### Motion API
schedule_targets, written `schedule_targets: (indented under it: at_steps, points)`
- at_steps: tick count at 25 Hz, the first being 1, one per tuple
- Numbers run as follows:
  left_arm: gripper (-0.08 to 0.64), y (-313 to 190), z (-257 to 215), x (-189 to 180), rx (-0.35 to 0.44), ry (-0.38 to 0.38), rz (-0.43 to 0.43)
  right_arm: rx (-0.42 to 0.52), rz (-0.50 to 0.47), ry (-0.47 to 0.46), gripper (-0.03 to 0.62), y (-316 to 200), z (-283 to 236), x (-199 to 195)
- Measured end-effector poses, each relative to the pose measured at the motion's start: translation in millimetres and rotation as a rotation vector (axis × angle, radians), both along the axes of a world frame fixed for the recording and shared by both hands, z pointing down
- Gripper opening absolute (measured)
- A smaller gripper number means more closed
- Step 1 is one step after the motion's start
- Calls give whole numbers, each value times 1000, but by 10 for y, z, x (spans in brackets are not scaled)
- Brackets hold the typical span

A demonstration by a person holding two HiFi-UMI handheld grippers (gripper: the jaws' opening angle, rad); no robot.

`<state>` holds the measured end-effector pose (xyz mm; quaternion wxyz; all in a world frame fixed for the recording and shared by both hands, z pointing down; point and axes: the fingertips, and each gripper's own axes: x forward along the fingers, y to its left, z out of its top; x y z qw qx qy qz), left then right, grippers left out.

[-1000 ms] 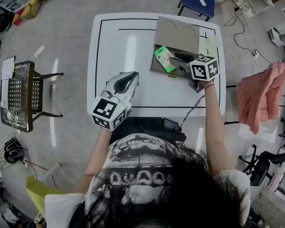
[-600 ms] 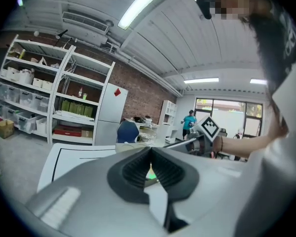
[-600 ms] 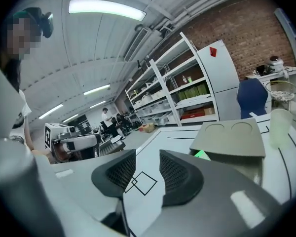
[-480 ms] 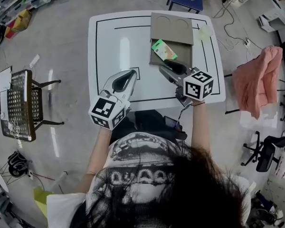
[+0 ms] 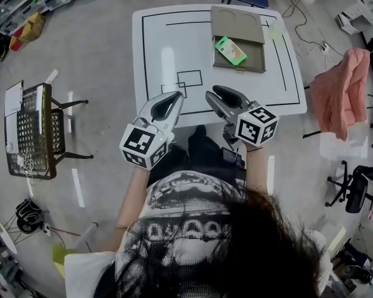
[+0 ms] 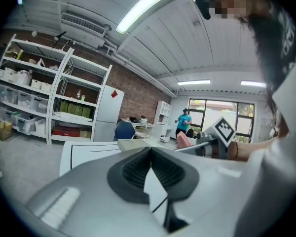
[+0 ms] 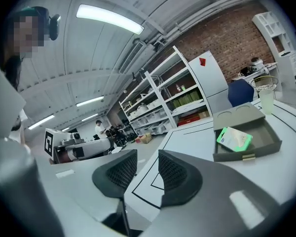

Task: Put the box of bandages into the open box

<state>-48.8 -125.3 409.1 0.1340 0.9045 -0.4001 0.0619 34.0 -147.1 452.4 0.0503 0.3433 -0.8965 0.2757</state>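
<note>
Box of bandages (image 5: 230, 50) lies flat inside the open box (image 5: 253, 63), at the far side of the table (image 5: 174, 48).

Change: 1 s ago your right gripper (image 5: 212, 93) was at that box. It has since pulled back to the near table edge. Its jaws have just been closing partway. They stand apart with nothing between them.

Left gripper (image 5: 176, 95): jaws closed, empty, just beside the right one.

Judgement: placement looks complete, and no grasp remains.
</note>
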Motion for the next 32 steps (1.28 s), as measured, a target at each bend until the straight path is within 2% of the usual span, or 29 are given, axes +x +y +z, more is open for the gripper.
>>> schedule_targets:
  at_steps: [5, 12, 16, 26, 32]
  points:
    - [0, 392, 10, -245, -4, 5, 27, 2, 23, -24, 129, 455, -41, -330]
    - [0, 750, 7, -447, -8, 18, 53, 6, 63, -42, 114, 869, -132, -599]
    - [0, 895, -25, -470, -4, 30, 64, 14, 59, -31, 75, 1024, -196, -679]
    - [0, 1065, -2, -334, -15, 22, 84, 19, 71, -42, -5, 1207, -268, -610]
    - [0, 1190, -38, -88, -11, 20, 91, 28, 62, -52, -6, 1361, -315, -426]
